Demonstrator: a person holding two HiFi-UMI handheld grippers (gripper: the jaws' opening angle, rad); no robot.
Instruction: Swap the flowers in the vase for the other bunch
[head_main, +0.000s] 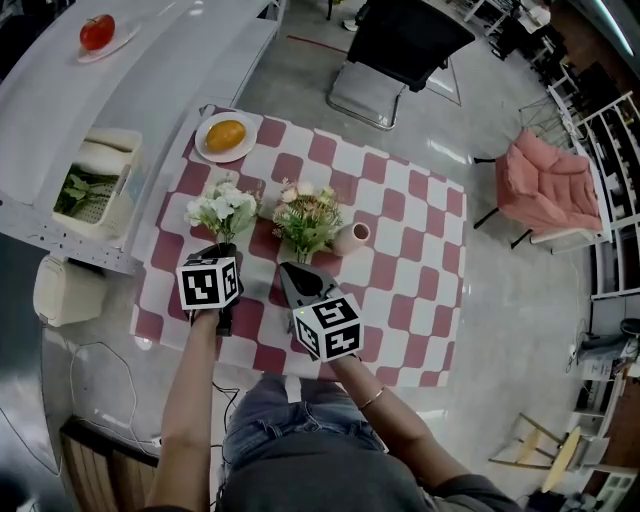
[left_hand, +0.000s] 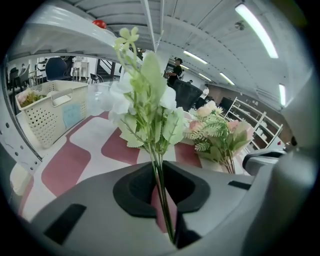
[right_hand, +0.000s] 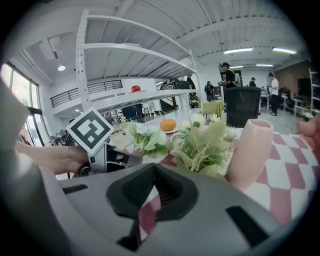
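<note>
On the table (head_main: 400, 250), vase (head_main: 352, 238) beside pink bunch (head_main: 305, 215); white bunch (head_main: 222, 208) in left hand-held gripper (left_hand: 167, 225), right hand-held gripper (right_hand: 137, 220) narrow.

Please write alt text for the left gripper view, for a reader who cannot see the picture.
The left gripper is closed on the thin green stems of a white flower bunch, held upright over a red-and-white checked tablecloth. A pink bunch shows behind it at right; a cream perforated basket sits at far left.

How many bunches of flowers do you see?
2. The white bunch is pinched by its stems in the left gripper. The pink bunch is right beside it, next to the empty pink vase. None seem hidden.
</note>
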